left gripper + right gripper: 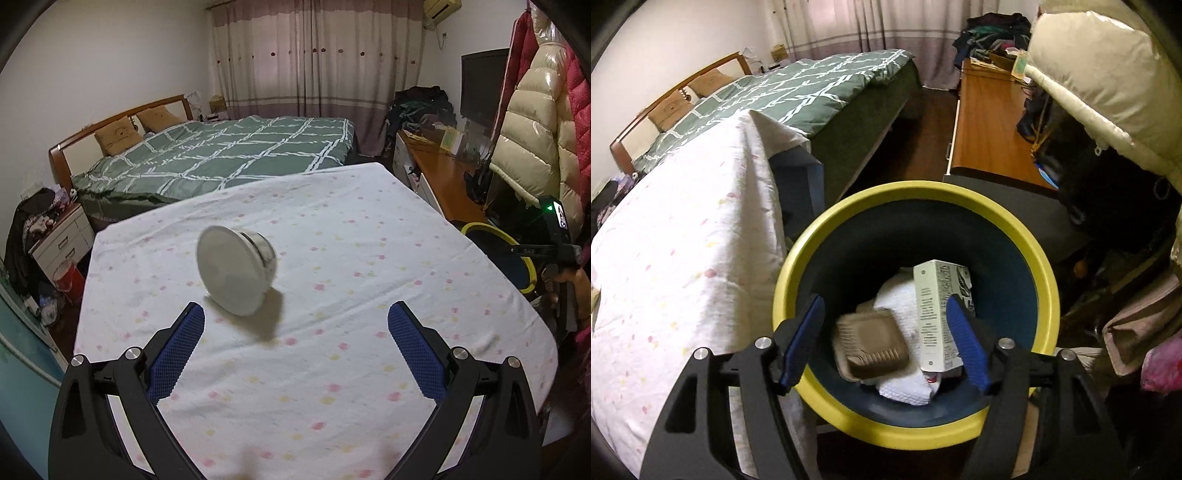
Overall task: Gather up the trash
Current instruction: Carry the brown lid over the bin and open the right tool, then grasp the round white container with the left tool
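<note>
Left wrist view: left gripper [295, 317] spread wide, holding nothing, above a table covered with a flowered cloth [369, 236]. A white paper cup [236, 271] lies on its side on the cloth, just ahead of the left blue pad, apart from it, mouth toward the camera. Yellow-rimmed bin [498, 254] sits off the table's right edge.

Right wrist view: right gripper [886, 328] wide apart, empty, over the bin [916, 195]. Inside lie a brown tray [871, 343], a white box [934, 317] and white paper towel [901, 299]. The cloth [683, 240] hangs at left.
</note>
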Demonstrator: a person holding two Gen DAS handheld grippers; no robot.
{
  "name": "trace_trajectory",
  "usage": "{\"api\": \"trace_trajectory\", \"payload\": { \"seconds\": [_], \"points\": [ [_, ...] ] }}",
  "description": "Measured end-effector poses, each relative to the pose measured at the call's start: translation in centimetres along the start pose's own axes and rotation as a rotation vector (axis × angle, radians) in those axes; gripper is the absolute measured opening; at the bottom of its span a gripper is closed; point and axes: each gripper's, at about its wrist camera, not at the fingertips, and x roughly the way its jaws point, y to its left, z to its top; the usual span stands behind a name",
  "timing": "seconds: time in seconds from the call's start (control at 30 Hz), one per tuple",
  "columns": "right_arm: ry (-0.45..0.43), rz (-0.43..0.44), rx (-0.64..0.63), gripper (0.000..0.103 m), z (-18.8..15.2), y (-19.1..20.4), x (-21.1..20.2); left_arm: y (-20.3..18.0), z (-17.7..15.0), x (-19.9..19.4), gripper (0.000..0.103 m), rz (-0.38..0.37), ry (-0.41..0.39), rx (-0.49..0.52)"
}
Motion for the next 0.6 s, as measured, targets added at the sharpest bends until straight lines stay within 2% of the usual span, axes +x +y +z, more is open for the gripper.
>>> {"api": "trace_trajectory", "payload": {
  "seconds": [0.37, 0.6],
  "points": [
    [0.001, 0.036, -0.058, 0.065, 1.0, 4.5, 0.2, 6.0, 2.2, 4.8, 0.098, -0.079, -0.012, 0.089],
    [0.011, 0.037, -0.075, 0.065, 1.3, 5.7, 0.8, 8.1, 3.3, 8.4, 0.098, -0.189, -0.009, 0.097]
  ]
}}
